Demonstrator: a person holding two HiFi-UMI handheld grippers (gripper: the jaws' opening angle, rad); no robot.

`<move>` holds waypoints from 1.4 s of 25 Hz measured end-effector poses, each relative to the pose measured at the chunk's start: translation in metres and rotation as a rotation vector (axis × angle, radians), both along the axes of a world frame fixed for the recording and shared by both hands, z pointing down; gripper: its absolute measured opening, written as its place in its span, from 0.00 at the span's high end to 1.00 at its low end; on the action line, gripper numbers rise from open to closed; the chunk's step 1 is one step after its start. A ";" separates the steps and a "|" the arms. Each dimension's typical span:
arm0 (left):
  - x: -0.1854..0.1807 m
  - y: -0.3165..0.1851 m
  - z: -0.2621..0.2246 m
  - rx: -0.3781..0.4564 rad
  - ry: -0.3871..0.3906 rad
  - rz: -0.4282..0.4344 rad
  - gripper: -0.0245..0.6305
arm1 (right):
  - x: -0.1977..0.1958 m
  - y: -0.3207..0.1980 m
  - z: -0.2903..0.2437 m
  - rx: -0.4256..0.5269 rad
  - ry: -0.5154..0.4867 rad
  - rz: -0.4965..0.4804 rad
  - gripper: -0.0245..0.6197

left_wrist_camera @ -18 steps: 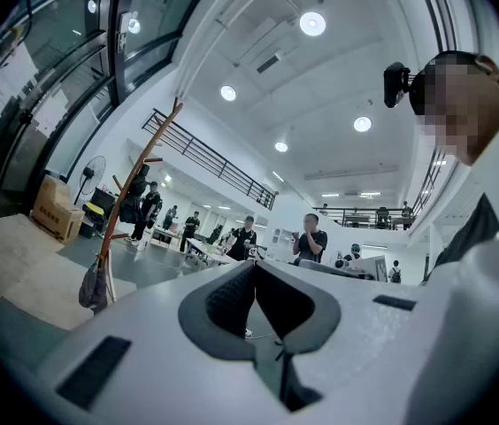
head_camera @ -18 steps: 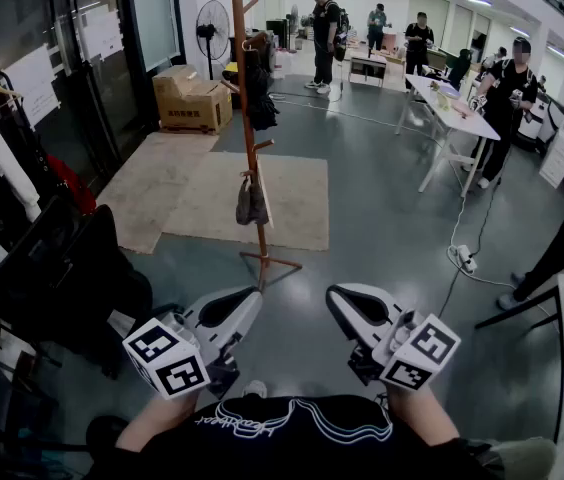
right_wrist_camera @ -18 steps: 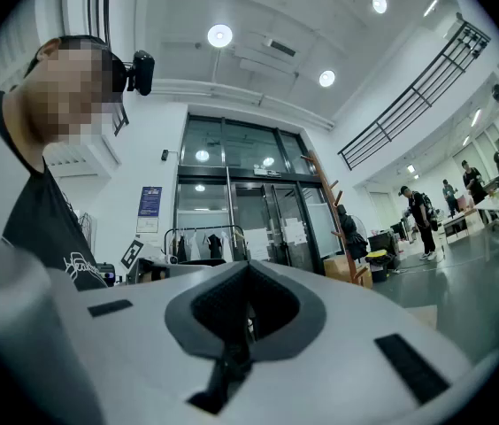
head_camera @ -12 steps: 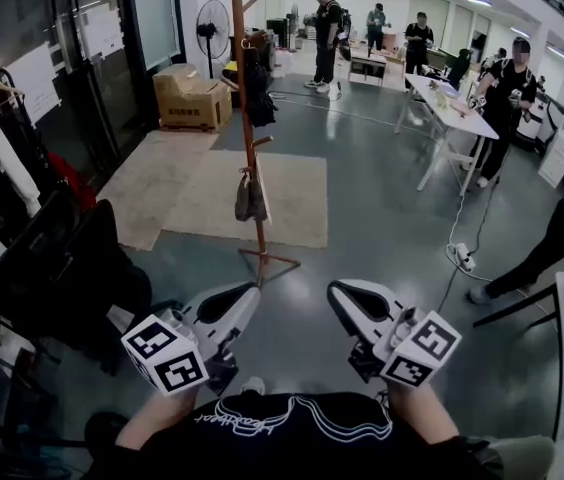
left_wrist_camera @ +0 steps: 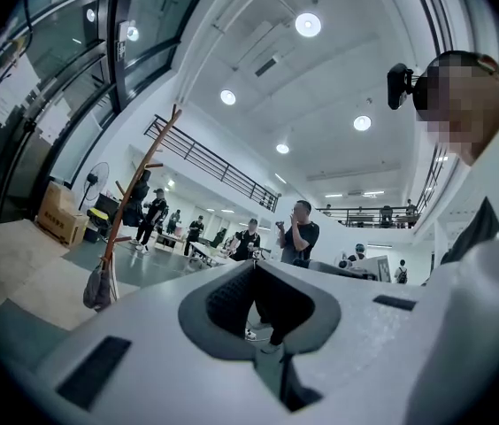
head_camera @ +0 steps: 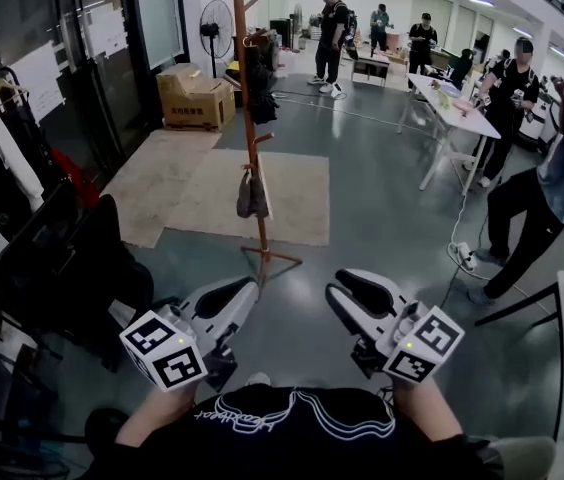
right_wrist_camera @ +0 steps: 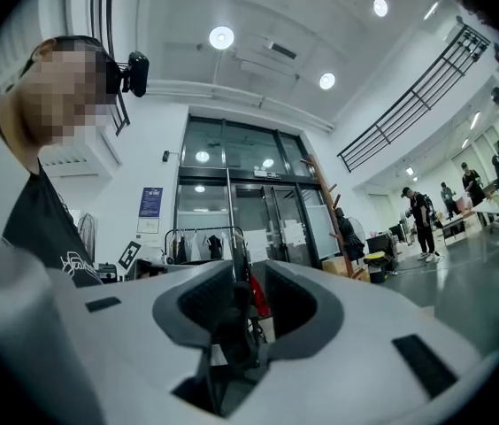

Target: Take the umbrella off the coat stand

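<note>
Open floor [head_camera: 382,208] before coat stand [head_camera: 249,140].

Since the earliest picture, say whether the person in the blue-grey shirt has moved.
Yes: the person has stepped leftward, closer to the white power strip.

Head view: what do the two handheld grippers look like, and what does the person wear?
The left gripper and right gripper have smooth white shells with dark grey jaw linings. Each carries a white cube with black square markers. No cables show. The person wears a black short-sleeved shirt with white lettering.
</note>
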State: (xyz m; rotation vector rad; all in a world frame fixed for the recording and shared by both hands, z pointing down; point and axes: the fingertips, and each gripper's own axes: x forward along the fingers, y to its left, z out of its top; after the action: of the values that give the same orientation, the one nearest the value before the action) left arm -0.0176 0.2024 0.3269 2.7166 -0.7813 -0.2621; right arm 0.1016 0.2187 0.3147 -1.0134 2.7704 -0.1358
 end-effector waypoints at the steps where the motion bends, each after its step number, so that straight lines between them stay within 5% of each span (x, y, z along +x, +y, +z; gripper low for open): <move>1: -0.001 -0.001 0.000 0.001 0.002 -0.003 0.95 | 0.001 -0.001 -0.001 0.003 0.004 0.001 0.76; 14: -0.009 -0.050 0.015 -0.009 0.005 -0.013 0.95 | 0.001 -0.051 0.012 0.025 0.032 0.039 0.42; 35: -0.035 -0.293 0.018 -0.072 0.040 -0.007 0.95 | -0.023 -0.292 0.027 -0.078 0.093 0.062 0.35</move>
State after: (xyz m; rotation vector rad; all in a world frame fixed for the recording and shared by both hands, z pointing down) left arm -0.0521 -0.0907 0.3449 2.6337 -0.7749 -0.2832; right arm 0.0786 -0.0737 0.3415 -1.1513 2.8332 -0.1940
